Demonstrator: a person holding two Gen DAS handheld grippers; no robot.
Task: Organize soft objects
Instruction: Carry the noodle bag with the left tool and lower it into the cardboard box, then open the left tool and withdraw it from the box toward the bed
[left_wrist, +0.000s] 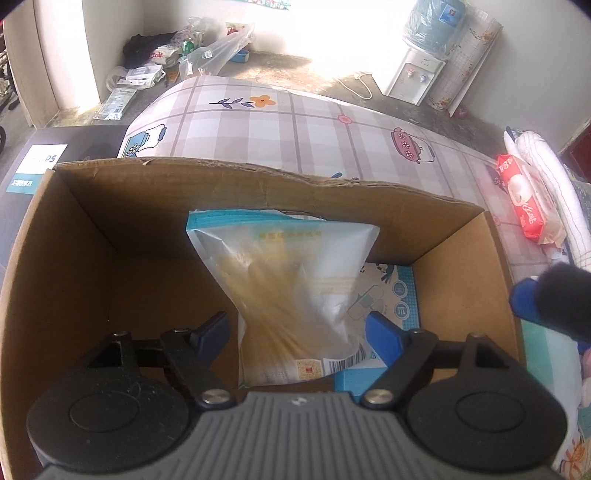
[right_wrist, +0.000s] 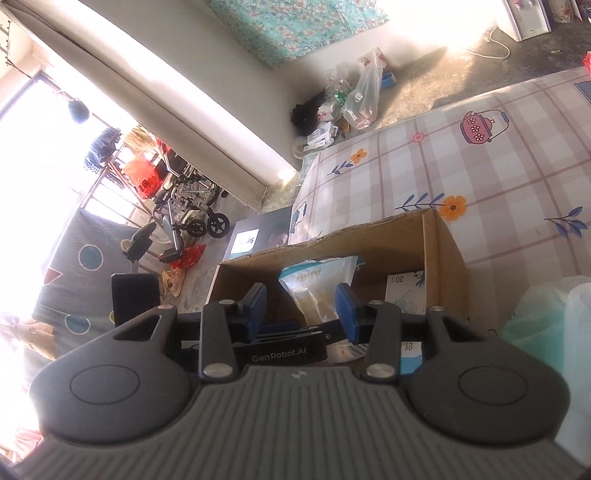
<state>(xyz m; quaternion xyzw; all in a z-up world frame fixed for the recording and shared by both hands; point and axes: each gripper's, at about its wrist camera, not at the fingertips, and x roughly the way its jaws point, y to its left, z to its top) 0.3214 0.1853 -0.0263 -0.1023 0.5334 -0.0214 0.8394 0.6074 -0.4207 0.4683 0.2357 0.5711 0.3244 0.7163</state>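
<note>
An open cardboard box (left_wrist: 92, 229) stands on a plaid tablecloth (left_wrist: 295, 122). Inside it, a translucent zip bag (left_wrist: 295, 277) with a blue top strip and yellowish contents stands upright and looks blurred. My left gripper (left_wrist: 295, 325) is open over the box; the bag's lower part is between its blue pads, which stand clear of it. A flat blue-and-white pack (left_wrist: 399, 295) lies on the box floor to the right. My right gripper (right_wrist: 301, 295) hovers above the box (right_wrist: 443, 251), open with nothing in its jaws; the bag (right_wrist: 317, 280) shows beyond it.
A red wipes pack (left_wrist: 524, 199) and folded white cloth (left_wrist: 546, 177) lie on the table at the right. A pale green plastic bag (right_wrist: 546, 314) sits right of the box. A dark printed carton (left_wrist: 37, 166) stands left of it. Floor clutter and a water dispenser (left_wrist: 413, 74) are beyond.
</note>
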